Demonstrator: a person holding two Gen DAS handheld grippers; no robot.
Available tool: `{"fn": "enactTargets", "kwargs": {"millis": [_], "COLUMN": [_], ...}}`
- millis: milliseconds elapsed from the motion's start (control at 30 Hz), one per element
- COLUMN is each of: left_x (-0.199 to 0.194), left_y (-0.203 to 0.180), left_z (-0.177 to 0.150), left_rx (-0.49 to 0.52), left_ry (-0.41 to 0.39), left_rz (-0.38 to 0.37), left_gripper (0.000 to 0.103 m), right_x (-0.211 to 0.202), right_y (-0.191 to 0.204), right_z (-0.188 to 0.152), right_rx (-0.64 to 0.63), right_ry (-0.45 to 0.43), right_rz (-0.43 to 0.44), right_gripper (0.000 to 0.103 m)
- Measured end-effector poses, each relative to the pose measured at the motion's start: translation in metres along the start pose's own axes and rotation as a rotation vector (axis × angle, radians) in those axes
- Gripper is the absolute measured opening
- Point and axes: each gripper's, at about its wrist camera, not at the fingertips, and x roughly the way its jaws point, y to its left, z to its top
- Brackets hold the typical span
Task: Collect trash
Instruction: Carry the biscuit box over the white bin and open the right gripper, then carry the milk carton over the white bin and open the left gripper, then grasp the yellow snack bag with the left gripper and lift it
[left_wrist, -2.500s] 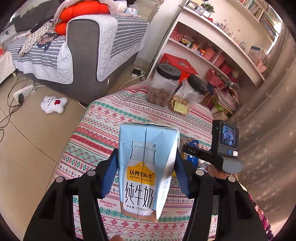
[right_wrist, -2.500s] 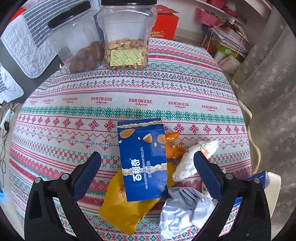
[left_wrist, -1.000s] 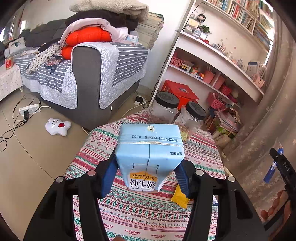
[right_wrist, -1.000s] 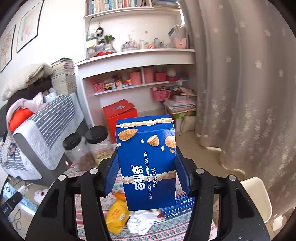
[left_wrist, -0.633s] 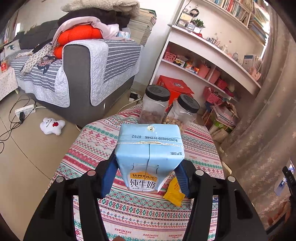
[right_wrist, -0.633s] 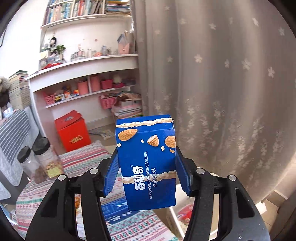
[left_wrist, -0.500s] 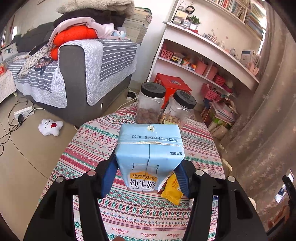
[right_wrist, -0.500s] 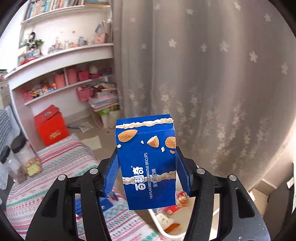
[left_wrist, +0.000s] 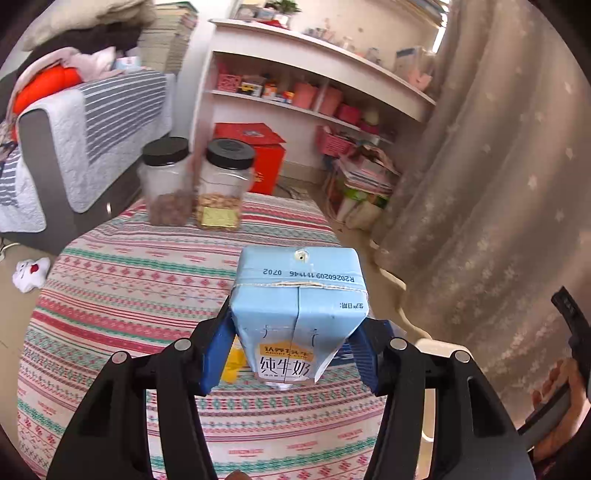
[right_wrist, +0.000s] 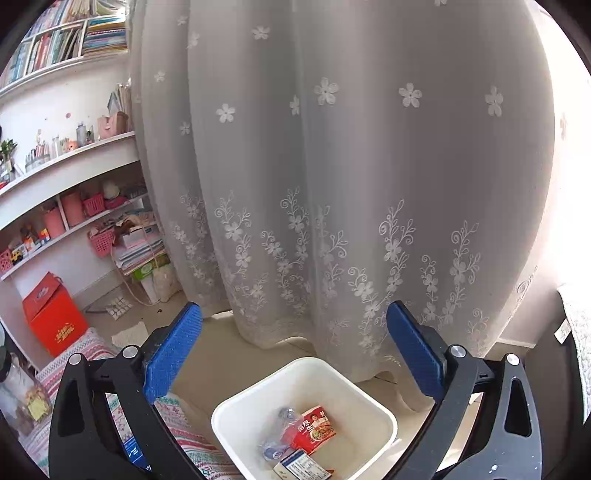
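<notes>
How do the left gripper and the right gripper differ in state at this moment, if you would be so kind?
The left gripper is clamped on a light-blue milk carton; the right gripper is empty, its jaws having just opened wide. The left sits over the patterned tablecloth; the right over the white bin. Both have blue pads.

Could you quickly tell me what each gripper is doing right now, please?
Left gripper: closed on the light blue milk carton.
Right gripper: open and empty above the white bin; its jaws have just been opening.
</notes>
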Motion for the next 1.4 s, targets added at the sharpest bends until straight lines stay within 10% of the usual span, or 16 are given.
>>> {"fn": "enactTargets", "kwargs": {"millis": [400,733,1100,1400], "left_x": [0.07,0.116,0.112,0.166], "left_y": [-0.191,-0.261,-0.106,0.065], "left_z": [-0.021,-0.067,-0.008,0.005], "left_rx": [0.109,0.145,0.216,0.24], "left_ry": [0.153,0.353,0.291,0.597], "left_rz": [-0.317,-0.386,0.025,0.365], "left_gripper": [0.056,0.076,0.078,0.078], "right_x": [0.026,0.033,0.05,0.04], "right_y": [-0.068,-0.082,-0.057,-0.012], "right_z": [0.033,0.038,0.026,0.014], "right_rx": [0.14,0.182,0.144,0.026], "right_ry": [0.016,0.051,0.201,0.235], "right_rz": [-0.054,-0.016,0.116,0.19], "right_gripper": [0.096,0.096,0.096,0.096]}}
